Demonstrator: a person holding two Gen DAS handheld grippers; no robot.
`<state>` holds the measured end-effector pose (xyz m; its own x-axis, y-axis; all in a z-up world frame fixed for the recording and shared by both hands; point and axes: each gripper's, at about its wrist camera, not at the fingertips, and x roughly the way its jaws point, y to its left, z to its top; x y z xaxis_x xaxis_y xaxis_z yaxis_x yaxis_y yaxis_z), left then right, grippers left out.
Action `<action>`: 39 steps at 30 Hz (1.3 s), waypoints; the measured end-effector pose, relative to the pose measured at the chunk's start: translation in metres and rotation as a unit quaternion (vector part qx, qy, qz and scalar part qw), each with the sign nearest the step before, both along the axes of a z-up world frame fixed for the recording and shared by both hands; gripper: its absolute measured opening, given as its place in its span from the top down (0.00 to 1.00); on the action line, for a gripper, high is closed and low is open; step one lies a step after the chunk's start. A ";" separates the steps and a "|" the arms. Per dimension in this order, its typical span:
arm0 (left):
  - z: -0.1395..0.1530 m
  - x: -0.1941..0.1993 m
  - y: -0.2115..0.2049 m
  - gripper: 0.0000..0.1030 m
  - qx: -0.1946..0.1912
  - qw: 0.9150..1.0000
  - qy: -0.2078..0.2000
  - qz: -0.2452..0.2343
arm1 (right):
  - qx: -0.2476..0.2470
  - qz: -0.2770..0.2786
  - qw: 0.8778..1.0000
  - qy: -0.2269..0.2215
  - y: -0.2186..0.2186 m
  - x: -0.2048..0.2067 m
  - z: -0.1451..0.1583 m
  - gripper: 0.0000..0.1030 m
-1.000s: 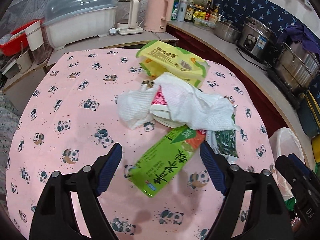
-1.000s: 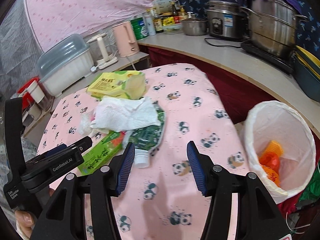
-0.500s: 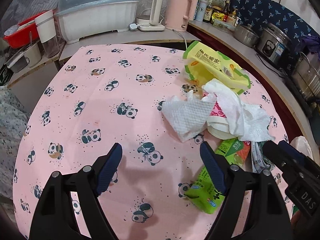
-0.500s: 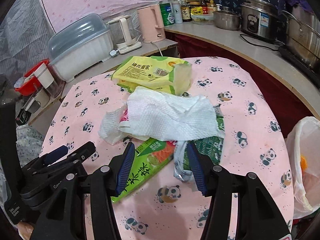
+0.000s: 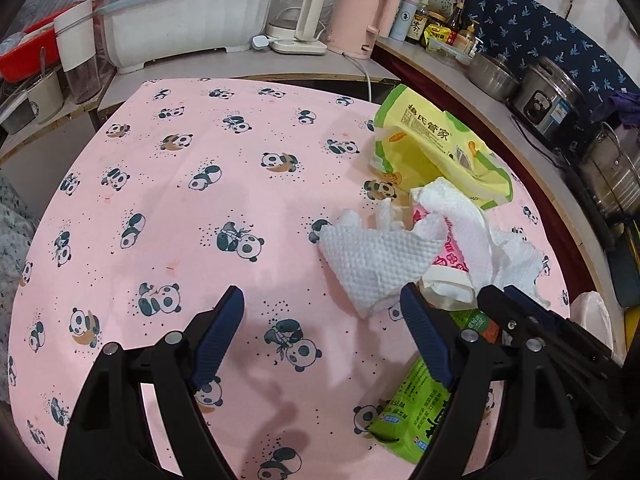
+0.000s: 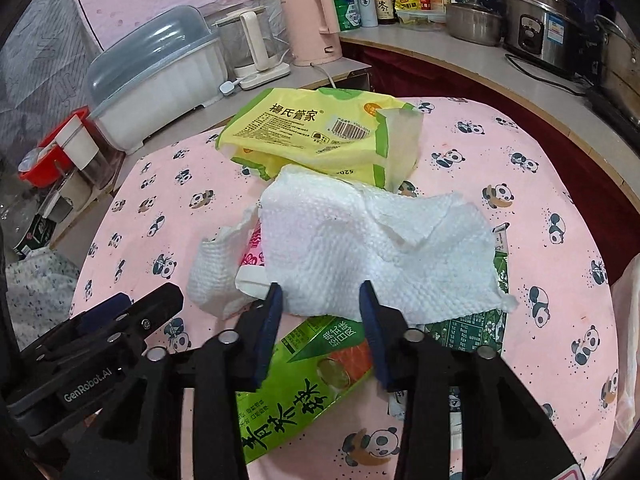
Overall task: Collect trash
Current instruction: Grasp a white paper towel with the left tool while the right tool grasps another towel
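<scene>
Trash lies piled on the surface (image 5: pixel 168 208): a paper towel (image 6: pixel 372 248) over a green packet (image 6: pixel 304 384). The right tool (image 6: pixel 320 300) is closing at the towel's near edge, nothing pinched yet. The left tool (image 5: pixel 320 308) is wide open, empty. Next, I think: pinch and lift.

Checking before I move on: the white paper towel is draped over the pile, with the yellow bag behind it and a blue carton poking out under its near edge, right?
Not quite. The carton under the paper towel's near edge is green, not blue, as the right wrist view shows. The rest holds: the towel drapes over the pile and the yellow bag lies behind it.
</scene>
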<state>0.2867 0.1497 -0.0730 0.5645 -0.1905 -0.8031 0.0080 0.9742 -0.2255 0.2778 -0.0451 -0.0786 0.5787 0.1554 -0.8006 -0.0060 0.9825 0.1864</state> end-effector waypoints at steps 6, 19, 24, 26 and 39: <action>-0.007 0.010 -0.014 0.26 -0.012 1.000 0.003 -0.016 | -0.007 -0.019 1.000 -0.011 -0.017 -0.006 0.003 0.96; -0.015 0.020 -0.033 0.86 -0.006 0.999 0.017 -0.036 | 0.003 -0.054 0.998 -0.038 -0.059 -0.025 0.027 0.96; 0.002 0.008 -0.040 0.90 -0.001 0.999 -0.003 -0.042 | 0.002 -0.062 0.997 -0.049 -0.069 -0.035 0.037 0.96; 0.012 0.003 -0.045 0.91 0.004 0.999 -0.013 -0.046 | 0.004 -0.067 0.996 -0.057 -0.074 -0.041 0.043 0.96; 0.075 -0.044 -0.107 0.91 0.002 0.993 -0.065 -0.095 | 0.007 -0.109 0.988 -0.111 -0.125 -0.093 0.097 0.96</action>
<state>0.2425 0.0426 0.0024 0.6173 -0.3013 -0.7268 0.2209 0.9530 -0.2074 0.1850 -0.1705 0.0182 0.7613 0.0185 -0.6481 0.1622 0.9623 0.2181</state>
